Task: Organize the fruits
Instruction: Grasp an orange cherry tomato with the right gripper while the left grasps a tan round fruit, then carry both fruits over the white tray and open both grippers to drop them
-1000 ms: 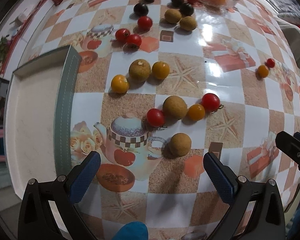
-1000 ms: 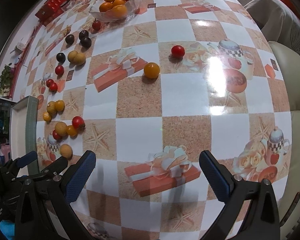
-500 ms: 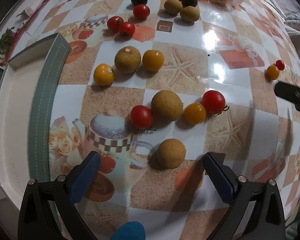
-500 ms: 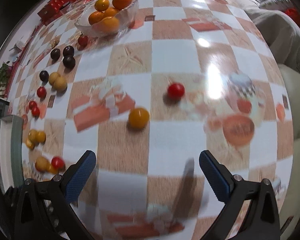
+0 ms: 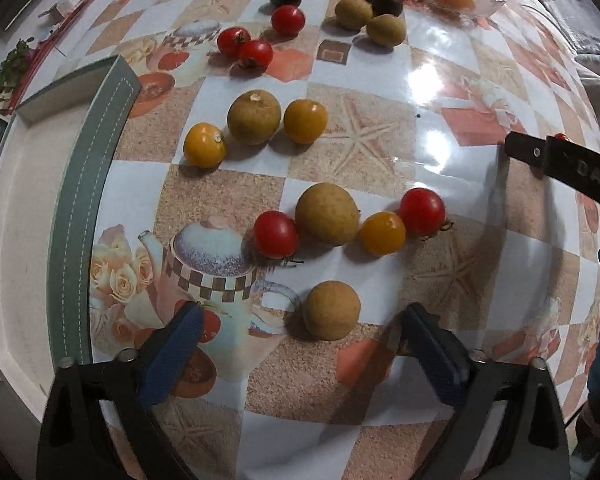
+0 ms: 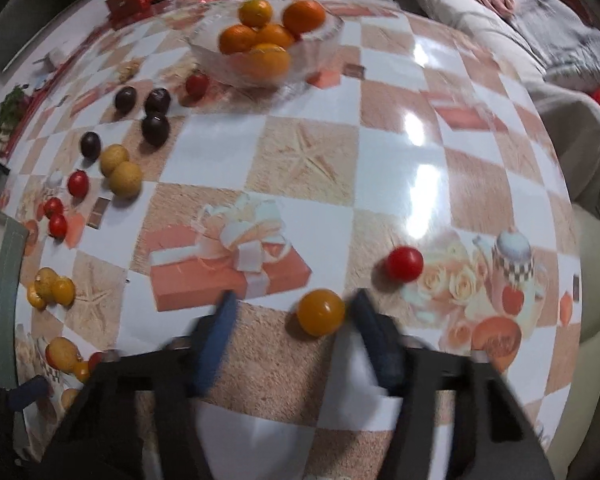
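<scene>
Small fruits lie scattered on a checkered tablecloth. My left gripper is open, its blue fingers either side of a tan longan just ahead. Beyond it lie a red tomato, a larger longan, a yellow tomato and another red tomato. My right gripper is open but narrower, with a yellow tomato between its fingers, close to the right one. A red tomato lies just beyond.
A white tray with a green rim lies at the left. A glass bowl of oranges stands at the back. Dark plums, more longans and red tomatoes lie further out. A sofa borders the right.
Both grippers have moved forward and down toward the table. The left closed in on the tan longan. The right advanced to the yellow tomato and its fingers narrowed.
</scene>
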A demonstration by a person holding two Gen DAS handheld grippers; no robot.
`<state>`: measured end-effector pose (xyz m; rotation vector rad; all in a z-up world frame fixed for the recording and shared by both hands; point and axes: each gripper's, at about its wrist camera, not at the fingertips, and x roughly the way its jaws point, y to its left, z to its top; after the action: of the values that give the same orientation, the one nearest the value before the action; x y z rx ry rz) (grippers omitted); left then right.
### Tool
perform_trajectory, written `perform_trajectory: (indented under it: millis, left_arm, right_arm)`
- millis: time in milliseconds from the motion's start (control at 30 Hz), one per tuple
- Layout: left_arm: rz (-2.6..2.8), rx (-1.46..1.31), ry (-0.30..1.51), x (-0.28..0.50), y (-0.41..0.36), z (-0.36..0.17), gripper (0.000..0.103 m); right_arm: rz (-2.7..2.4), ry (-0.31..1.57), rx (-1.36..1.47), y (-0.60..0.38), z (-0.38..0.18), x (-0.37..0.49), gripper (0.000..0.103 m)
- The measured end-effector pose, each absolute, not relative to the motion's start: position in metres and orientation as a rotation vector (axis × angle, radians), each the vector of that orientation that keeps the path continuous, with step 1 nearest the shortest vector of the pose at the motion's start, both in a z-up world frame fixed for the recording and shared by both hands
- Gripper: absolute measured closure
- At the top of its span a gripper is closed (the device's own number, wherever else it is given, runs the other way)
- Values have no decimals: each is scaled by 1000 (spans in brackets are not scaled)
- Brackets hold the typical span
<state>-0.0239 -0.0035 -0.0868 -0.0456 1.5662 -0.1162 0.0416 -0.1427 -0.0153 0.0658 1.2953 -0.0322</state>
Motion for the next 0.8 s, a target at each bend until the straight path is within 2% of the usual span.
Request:
perform_trajectory:
  millis: [33,67,133,167,233,567,800]
  left_arm:
    - [-126,-39,1557,-24,-5,-84,20]
    - [-136,-35,1559,-26,-7,-79,25]
    - [-146,-27,1553,-30,-9,-69,45]
    - [-149,-31,1550,-32,-9,-65,52]
    - [-161,-42,1540,-32,-6,-58,78]
    - [-249,-52,1489,-31,21,-22,78]
    - [-264,-54,1464,-34,77,20,78]
  right_arm:
    - [-18,1293,82,-144,-14,42,79]
    - [-10,1296,108,-147,-14,42,80]
    - [3,1298,152,-151,-13,40,80]
    - [8,1296,162,-151,-12,38,80]
    - [22,1290,170,-151,-8,31,80]
    - [58,1300,293,-152,10,-9,80]
    - [91,1293,306,-130,29,-17,80]
